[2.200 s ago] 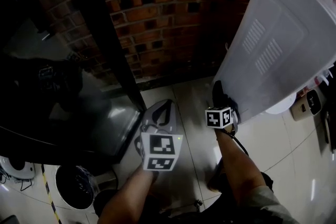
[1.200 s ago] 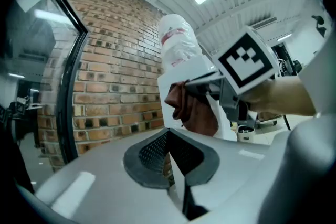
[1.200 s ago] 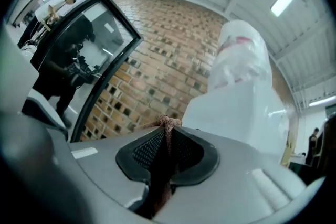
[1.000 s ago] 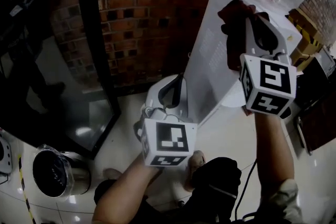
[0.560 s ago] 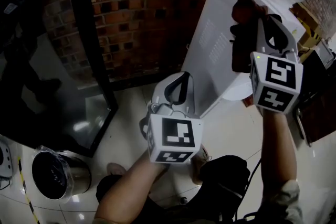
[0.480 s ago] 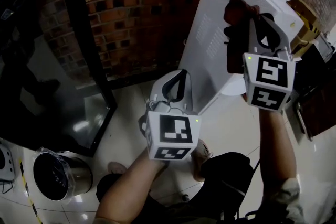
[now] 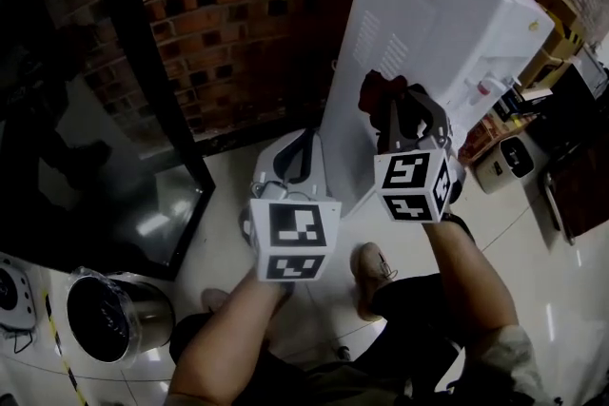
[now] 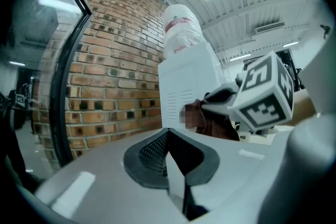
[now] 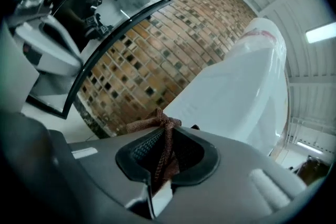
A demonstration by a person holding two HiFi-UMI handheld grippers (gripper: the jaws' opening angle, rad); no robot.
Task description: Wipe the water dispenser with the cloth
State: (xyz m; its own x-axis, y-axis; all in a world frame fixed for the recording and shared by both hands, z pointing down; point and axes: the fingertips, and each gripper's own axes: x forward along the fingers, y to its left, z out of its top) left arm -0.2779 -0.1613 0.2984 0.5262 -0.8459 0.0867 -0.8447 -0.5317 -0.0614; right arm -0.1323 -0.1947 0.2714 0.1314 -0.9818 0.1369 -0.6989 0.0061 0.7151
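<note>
Brown cloth pinched in right gripper, at the lower side panel of the white water dispenser; left gripper pressed together, empty, near that panel's bottom edge.

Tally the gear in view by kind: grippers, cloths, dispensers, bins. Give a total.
Two-jaw grippers: 2, left gripper and right gripper
Brown woven cloth: 1
White plastic water dispenser: 1
Round metal bin: 1
Total: 5
</note>
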